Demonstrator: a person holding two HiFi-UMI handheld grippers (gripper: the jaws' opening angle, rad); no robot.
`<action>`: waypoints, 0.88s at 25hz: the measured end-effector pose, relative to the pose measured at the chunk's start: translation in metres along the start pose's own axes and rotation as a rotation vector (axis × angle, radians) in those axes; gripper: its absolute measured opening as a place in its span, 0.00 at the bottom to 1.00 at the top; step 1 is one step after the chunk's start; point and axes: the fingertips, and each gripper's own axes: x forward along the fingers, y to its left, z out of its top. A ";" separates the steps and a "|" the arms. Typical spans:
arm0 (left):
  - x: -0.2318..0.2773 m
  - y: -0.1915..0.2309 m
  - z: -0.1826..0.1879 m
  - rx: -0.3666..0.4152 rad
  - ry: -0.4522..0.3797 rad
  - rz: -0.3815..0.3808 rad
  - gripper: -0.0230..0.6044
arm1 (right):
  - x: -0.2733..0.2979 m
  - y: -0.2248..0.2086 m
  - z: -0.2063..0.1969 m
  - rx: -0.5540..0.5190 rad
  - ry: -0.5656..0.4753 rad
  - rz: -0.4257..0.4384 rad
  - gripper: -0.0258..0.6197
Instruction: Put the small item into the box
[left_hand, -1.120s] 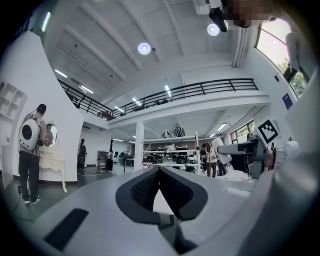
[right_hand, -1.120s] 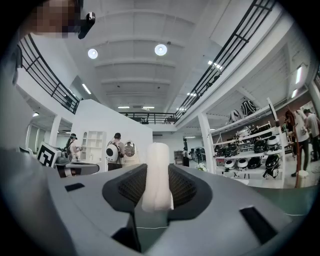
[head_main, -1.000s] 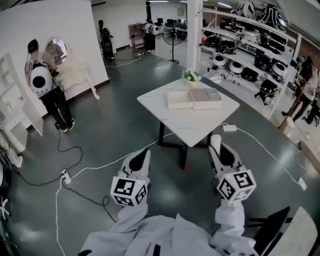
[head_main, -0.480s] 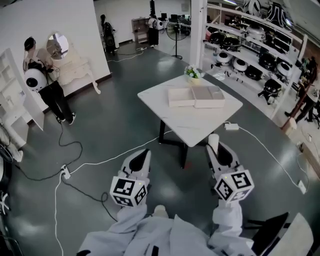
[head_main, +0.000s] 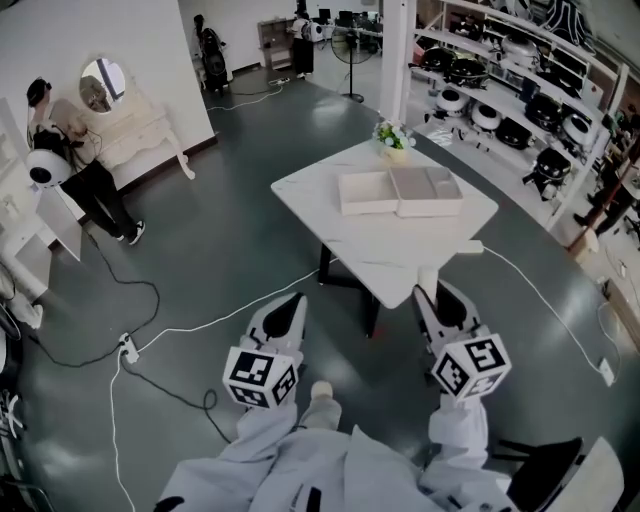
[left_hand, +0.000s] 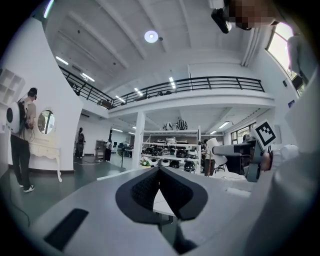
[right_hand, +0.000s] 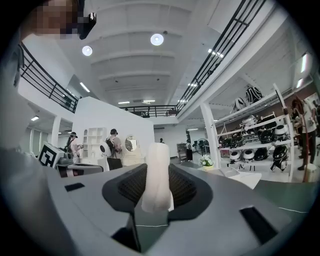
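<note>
The right gripper (head_main: 432, 298) is clamped on the small pale item (right_hand: 157, 172), perhaps a soft tube, near the table (head_main: 320, 205). The left gripper (head_main: 292, 306) has its jaws together with nothing between them. The open box (head_main: 400, 192) lies on the table's far side, well apart from both.

— What stands in the way on the table (head_main: 385, 262)?
— An open box (head_main: 400, 191) lies across the middle, towards the far edges, with a flower pot (head_main: 393, 136) at the far corner. The near corner and both near edges are bare.
— And the floor (head_main: 230, 250)?
— It is open up to the near corner. White cables (head_main: 225, 322) cross it on the left, and a power block (head_main: 470, 247) lies by the right near edge. Black legs (head_main: 325, 272) stand under the top.
— Sides?
— A chair (head_main: 545, 465) sits close on the right. A pillar (head_main: 397, 60) and shelves (head_main: 520, 100) stand beyond the far edges.
</note>
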 end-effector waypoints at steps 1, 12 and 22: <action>0.010 0.010 -0.001 -0.004 0.004 -0.006 0.03 | 0.013 -0.003 -0.002 0.005 0.005 -0.006 0.23; 0.127 0.105 -0.008 -0.026 0.055 -0.102 0.03 | 0.143 -0.046 -0.012 0.054 0.036 -0.095 0.23; 0.188 0.152 -0.016 -0.040 0.075 -0.151 0.03 | 0.217 -0.067 -0.025 0.078 0.057 -0.131 0.23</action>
